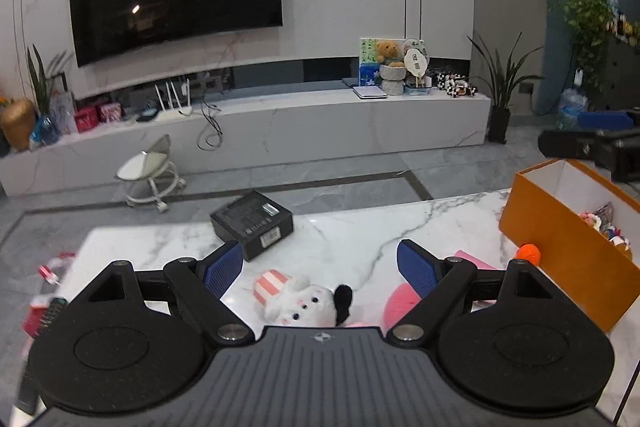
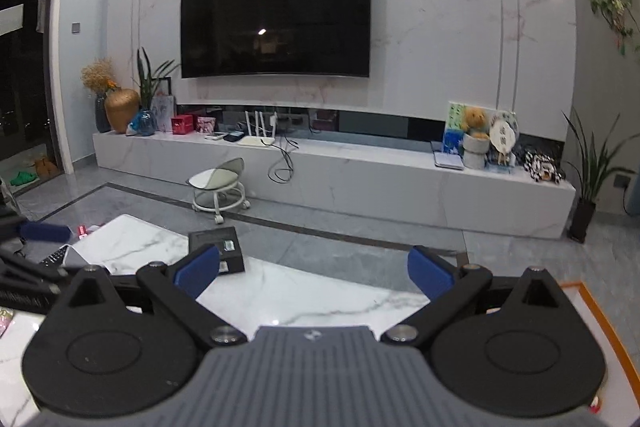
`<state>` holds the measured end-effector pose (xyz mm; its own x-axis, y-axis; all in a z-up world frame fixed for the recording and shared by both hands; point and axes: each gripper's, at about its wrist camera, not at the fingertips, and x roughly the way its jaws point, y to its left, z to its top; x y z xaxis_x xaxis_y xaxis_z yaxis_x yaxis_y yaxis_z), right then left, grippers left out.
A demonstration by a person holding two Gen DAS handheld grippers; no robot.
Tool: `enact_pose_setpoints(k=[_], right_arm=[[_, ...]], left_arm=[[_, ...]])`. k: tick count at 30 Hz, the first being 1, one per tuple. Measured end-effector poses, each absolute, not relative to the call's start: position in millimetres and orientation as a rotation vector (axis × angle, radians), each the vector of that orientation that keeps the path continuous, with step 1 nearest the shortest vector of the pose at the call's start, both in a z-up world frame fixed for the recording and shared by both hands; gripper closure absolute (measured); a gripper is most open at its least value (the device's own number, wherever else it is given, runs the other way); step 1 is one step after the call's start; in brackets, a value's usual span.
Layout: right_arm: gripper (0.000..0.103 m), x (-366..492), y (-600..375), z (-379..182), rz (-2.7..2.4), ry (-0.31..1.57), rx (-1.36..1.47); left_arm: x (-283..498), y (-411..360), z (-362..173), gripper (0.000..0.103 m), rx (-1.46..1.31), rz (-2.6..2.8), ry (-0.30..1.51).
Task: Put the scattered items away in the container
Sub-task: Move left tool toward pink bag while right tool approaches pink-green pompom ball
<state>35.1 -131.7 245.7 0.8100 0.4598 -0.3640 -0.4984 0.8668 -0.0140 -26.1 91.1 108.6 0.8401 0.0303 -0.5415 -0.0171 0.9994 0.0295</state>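
Left gripper (image 1: 320, 269): blue fingers (image 1: 224, 269) spread wide, holding nothing, low in the frame's centre above the marble worktop (image 1: 344, 227).
Plush toy (image 1: 304, 301): white, with a striped pink hat and a black ear, lay on the worktop between the two fingers, just under them, partly hidden by the gripper body.
Pink item (image 1: 400, 303): beside the toy, under the right finger; kind unclear.
Orange ball (image 1: 528, 253): touching the container's near wall, at right.
Container (image 1: 560, 247): orange box, right edge of frame, small items inside.
Black box (image 1: 252, 223): on the worktop, above the left finger.
Right gripper (image 2: 316, 271): fingers (image 2: 196, 271) wide apart, empty, over bare worktop (image 2: 312, 295); the container's orange rim (image 2: 592, 301) showed at lower right.
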Motion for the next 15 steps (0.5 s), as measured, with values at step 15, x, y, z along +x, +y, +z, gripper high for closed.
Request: enact_pose_setpoints(k=[15], right_arm=[[0.002,54,-76,179,0.555,0.497,-0.165]], left_arm=[[-16,112,56,0.003,-0.029,-0.002,0.694]])
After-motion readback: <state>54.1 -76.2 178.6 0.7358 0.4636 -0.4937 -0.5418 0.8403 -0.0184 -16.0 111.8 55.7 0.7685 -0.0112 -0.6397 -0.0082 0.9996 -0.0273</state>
